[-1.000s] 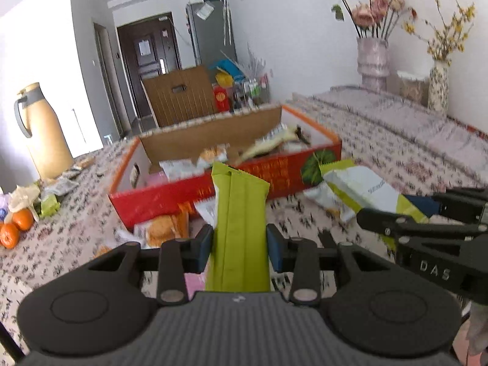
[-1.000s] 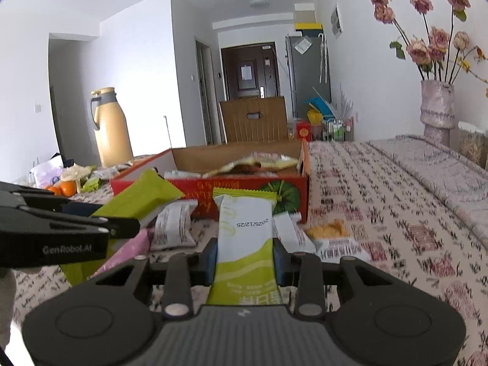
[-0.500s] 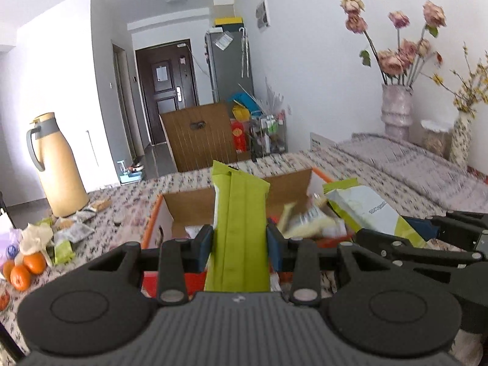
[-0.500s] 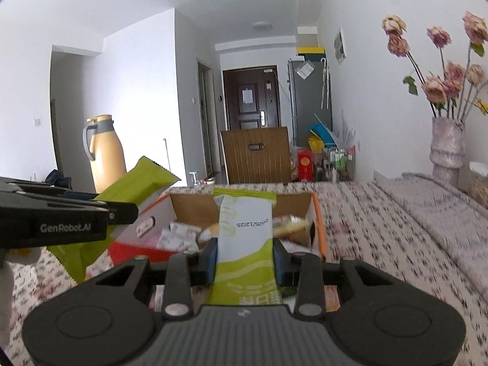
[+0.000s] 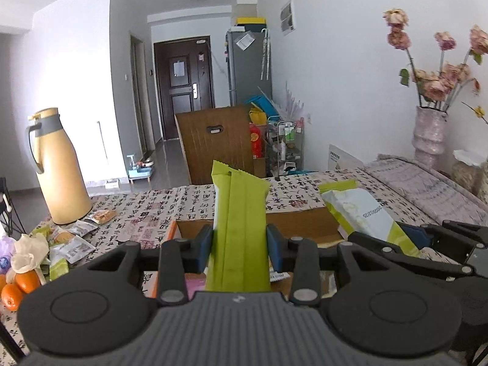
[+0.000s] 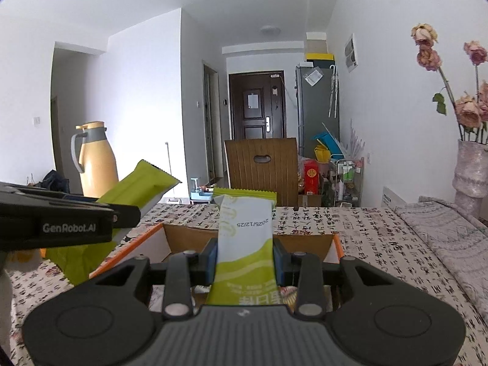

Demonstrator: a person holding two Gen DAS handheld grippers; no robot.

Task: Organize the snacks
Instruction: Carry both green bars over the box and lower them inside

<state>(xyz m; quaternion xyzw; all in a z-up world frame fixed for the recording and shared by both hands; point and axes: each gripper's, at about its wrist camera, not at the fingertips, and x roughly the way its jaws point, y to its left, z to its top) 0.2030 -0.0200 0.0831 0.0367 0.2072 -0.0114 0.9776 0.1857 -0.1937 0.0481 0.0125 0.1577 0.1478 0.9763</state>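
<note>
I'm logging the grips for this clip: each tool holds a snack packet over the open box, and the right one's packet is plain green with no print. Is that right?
Not quite. The right tool is shut on a white and green snack packet with a printed date, as the right wrist view shows. The plain green snack packet is in the left tool. Both are over the open cardboard box.

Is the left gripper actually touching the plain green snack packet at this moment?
Touching. In the left wrist view the left gripper has its jaws pressed against both sides of the green snack packet, which stands upright between them.
</note>
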